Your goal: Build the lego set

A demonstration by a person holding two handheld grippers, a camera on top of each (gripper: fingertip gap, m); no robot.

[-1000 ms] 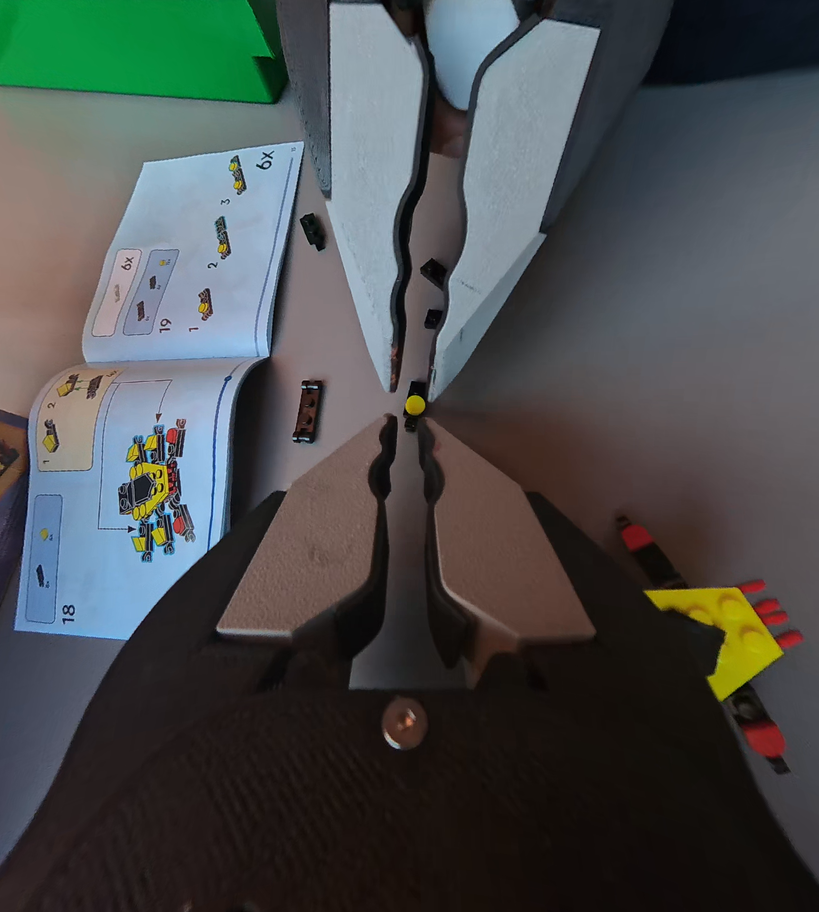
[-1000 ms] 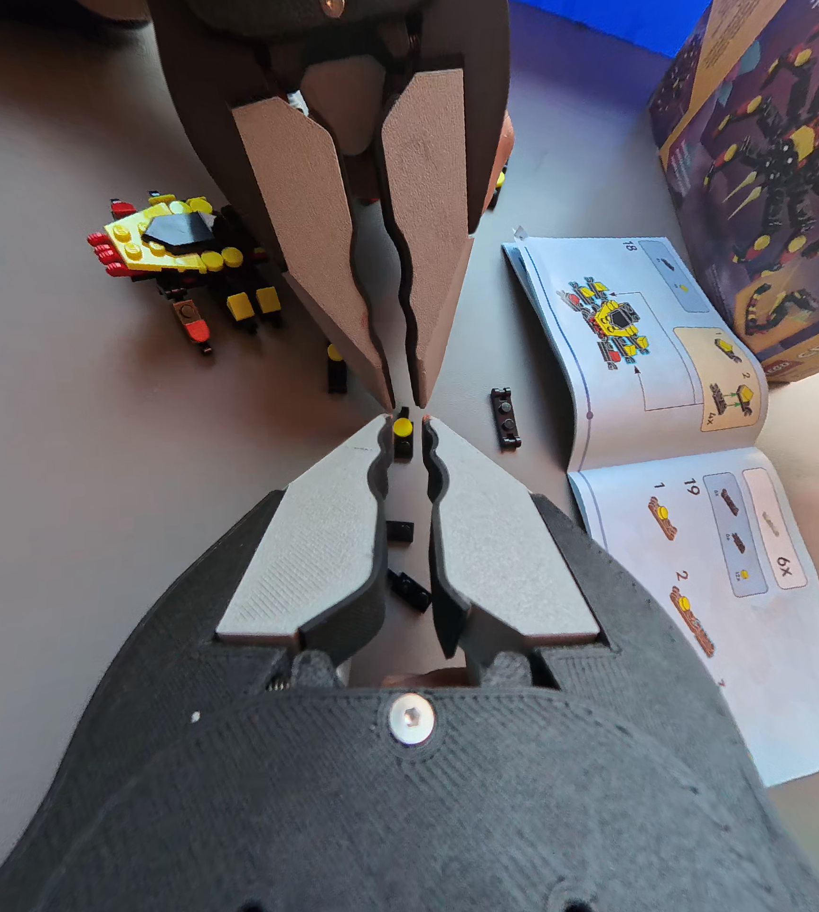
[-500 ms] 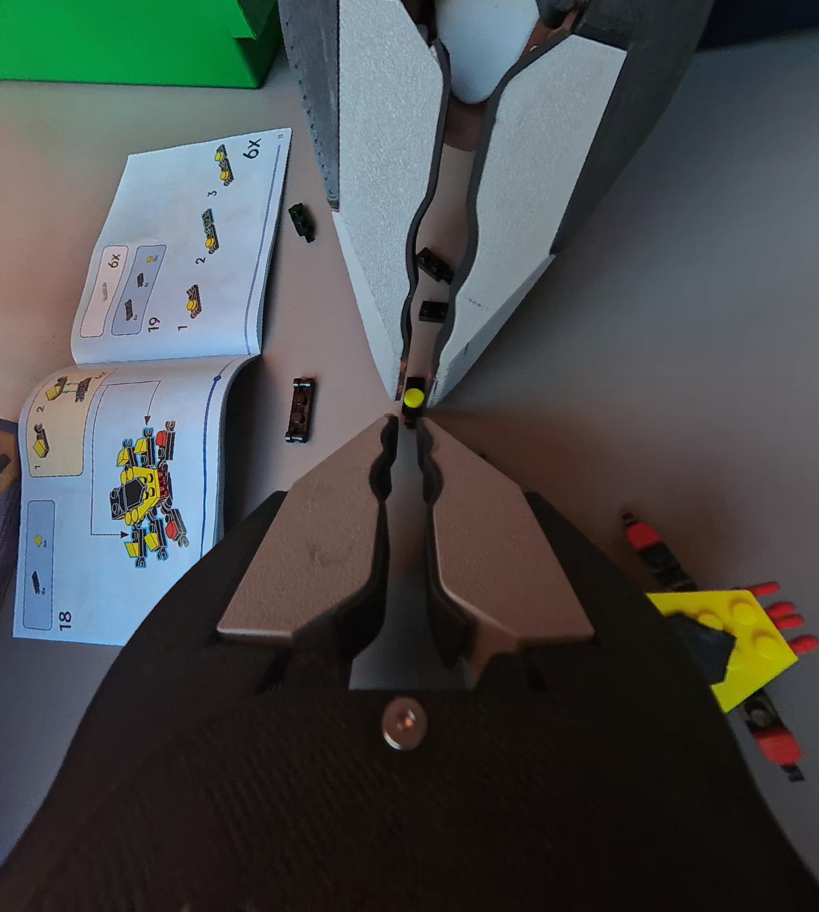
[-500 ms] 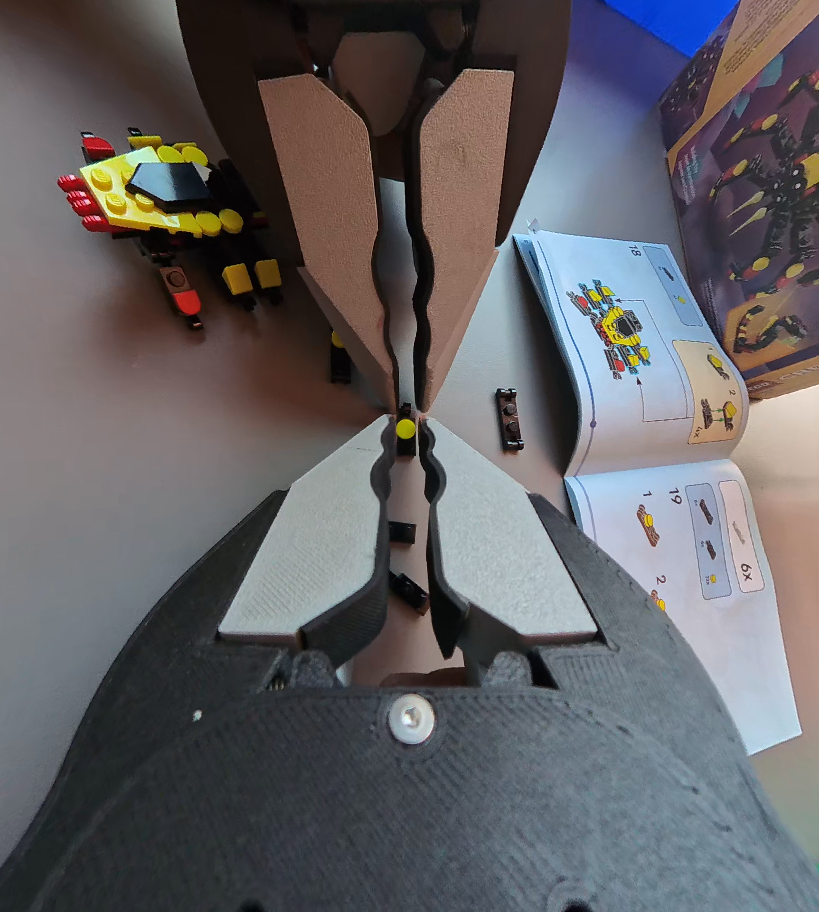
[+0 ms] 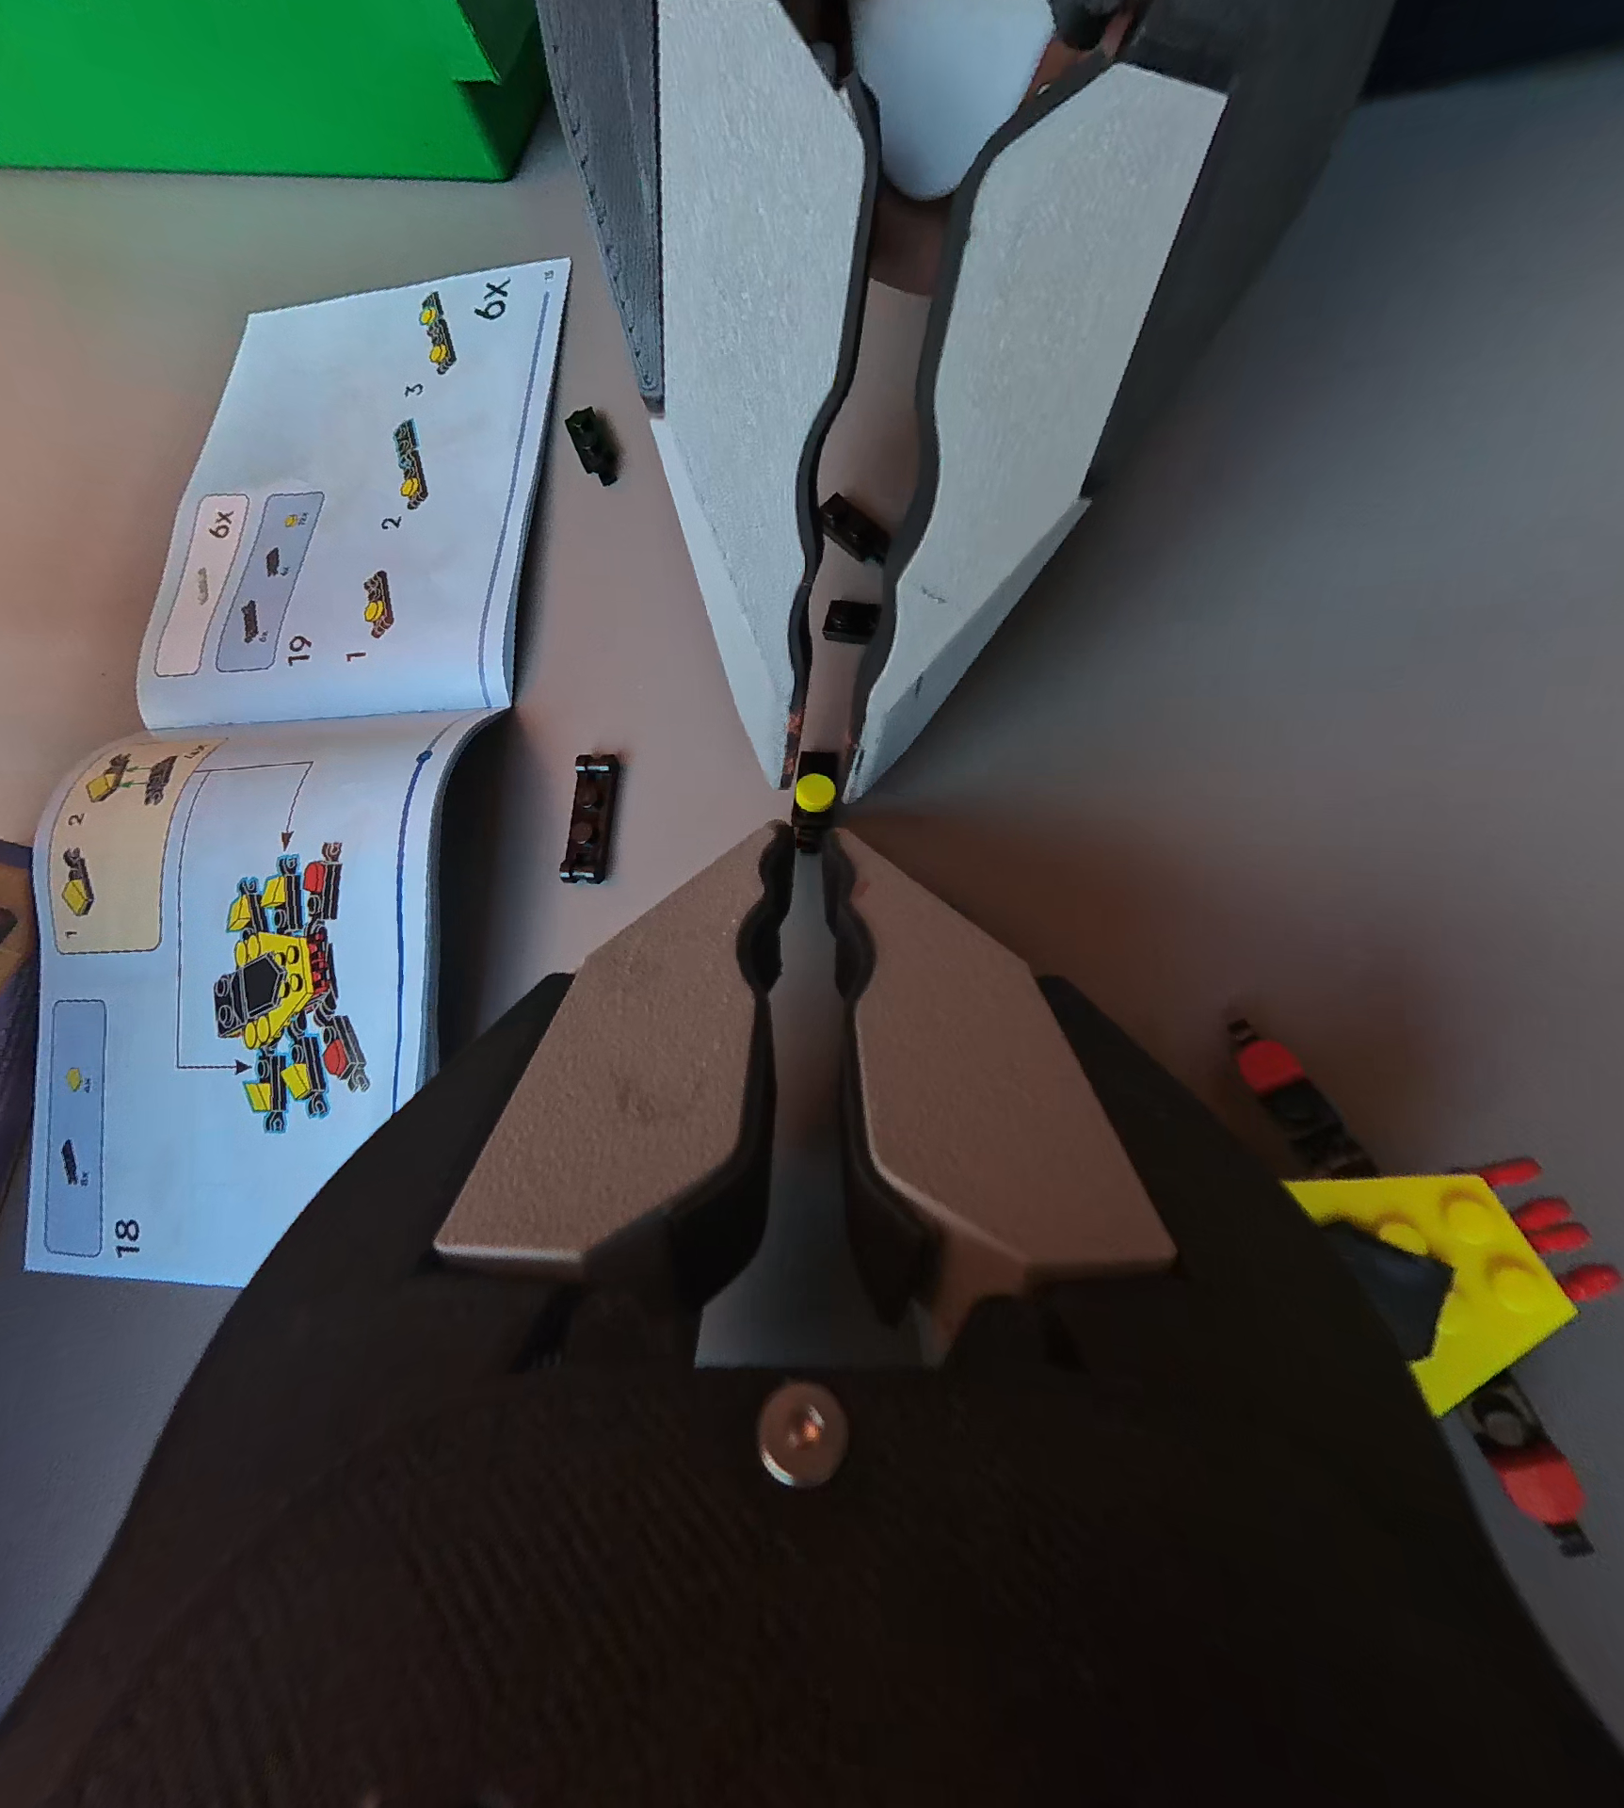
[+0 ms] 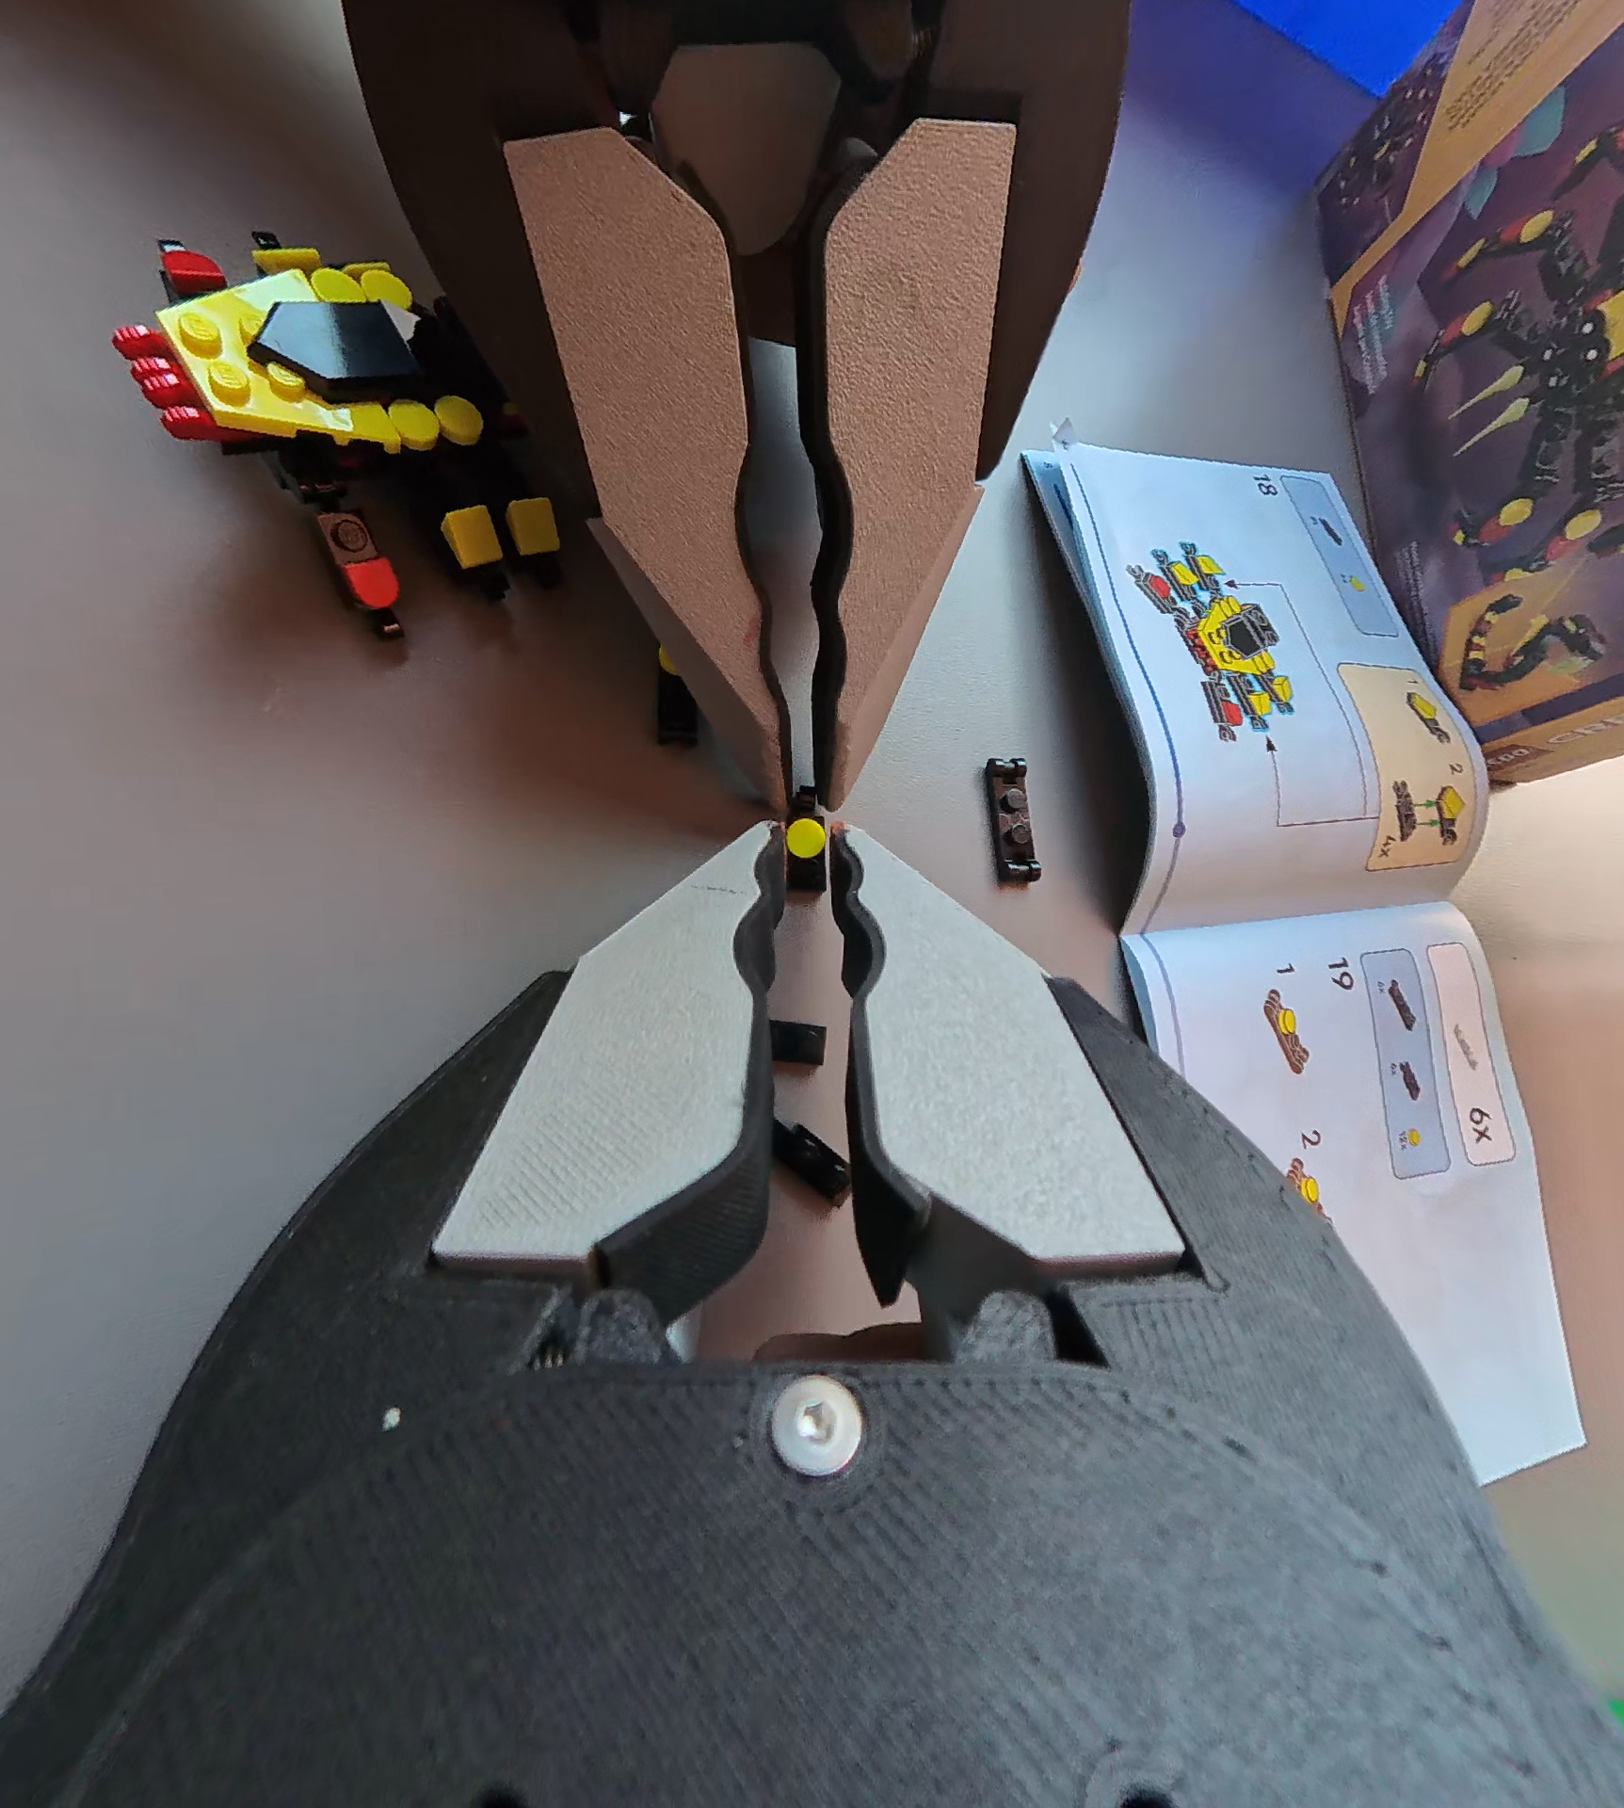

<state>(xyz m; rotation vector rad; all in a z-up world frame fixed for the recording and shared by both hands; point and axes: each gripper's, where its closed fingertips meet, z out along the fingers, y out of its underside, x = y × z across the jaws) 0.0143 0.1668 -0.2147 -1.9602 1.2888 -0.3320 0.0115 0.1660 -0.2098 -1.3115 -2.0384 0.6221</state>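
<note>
both jaws pinching one black piece with yellow stud tip to tip; half-built model fully visible only from right; bare surface beyond.

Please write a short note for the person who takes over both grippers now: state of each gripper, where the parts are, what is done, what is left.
Left gripper: shut on one end of the small black piece with a yellow stud.
Right gripper: shut on its other end; the two tips meet head-on over the table.
Partly built yellow, black and red model: on the table, untouched.
Loose black parts: one plate beside the open instruction booklet, two under the right gripper.
Done: model body, stud on piece. Left: probably joining this piece and the loose parts.
</note>
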